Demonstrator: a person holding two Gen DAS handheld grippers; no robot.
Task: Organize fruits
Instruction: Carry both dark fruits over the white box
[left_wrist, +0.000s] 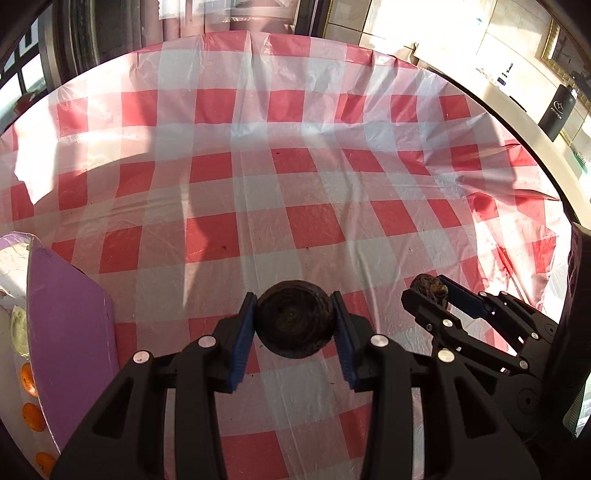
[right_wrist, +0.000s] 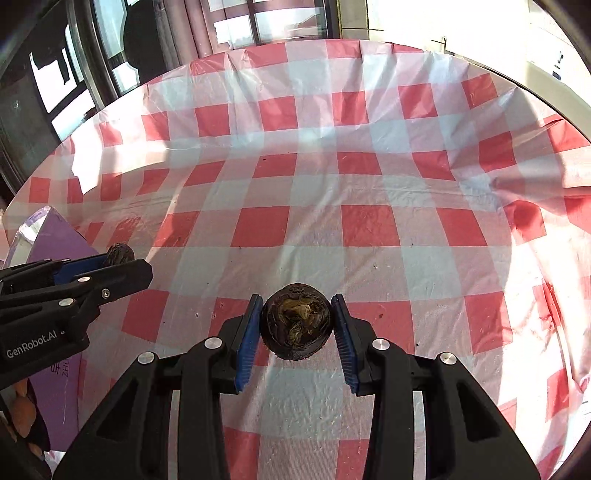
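Above the checkered bench (left_wrist: 295, 192), left gripper (left_wrist: 295, 321) and right gripper (right_wrist: 295, 325) each clamp a dark round fruit (left_wrist: 293, 325) in their jaws, likely for the purple box (left_wrist: 70, 325).

The left gripper (left_wrist: 295, 320) points steeply down, its blue-padded fingers (left_wrist: 243, 341) clamped on a dark round fruit (left_wrist: 294, 323). Beside it, the right gripper (right_wrist: 297, 323) tilts down likewise, its fingers (right_wrist: 248, 341) pinching a second dark fruit (right_wrist: 296, 326).

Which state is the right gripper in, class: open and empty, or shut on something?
Shut on a dark round fruit: the right gripper has both blue pads pressed against the fruit's sides, above the checked tablecloth.
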